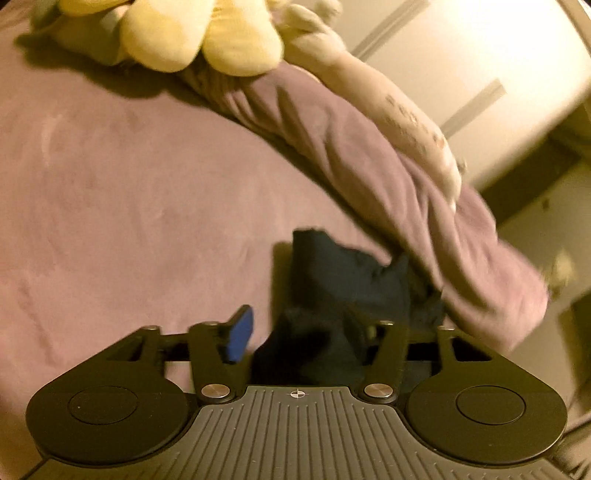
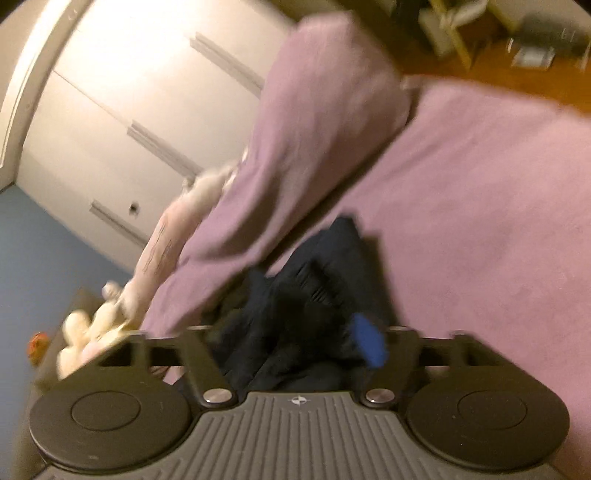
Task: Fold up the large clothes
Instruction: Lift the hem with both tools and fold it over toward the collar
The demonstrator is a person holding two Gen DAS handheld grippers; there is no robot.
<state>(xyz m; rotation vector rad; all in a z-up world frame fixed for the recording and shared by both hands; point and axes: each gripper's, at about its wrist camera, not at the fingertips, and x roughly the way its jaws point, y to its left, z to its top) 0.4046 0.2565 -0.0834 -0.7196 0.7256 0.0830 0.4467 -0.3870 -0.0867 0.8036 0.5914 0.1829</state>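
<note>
A dark navy garment (image 1: 332, 280) lies bunched on the purple bed sheet (image 1: 129, 184). My left gripper (image 1: 295, 332) has its jaws apart, the blue left pad (image 1: 240, 334) showing, and the navy cloth sits between them. In the right wrist view the same navy garment (image 2: 314, 280) lies crumpled between the jaws of my right gripper (image 2: 295, 343); one blue pad (image 2: 367, 341) shows at the right, the other is hidden by cloth. Both views are blurred.
A rolled purple blanket (image 1: 369, 155) runs along the bed's far side, also in the right wrist view (image 2: 295, 147). A yellow plush toy (image 1: 192, 33) and a pale pillow (image 1: 369, 85) lie beyond it. White wardrobe doors (image 2: 129, 110) stand behind.
</note>
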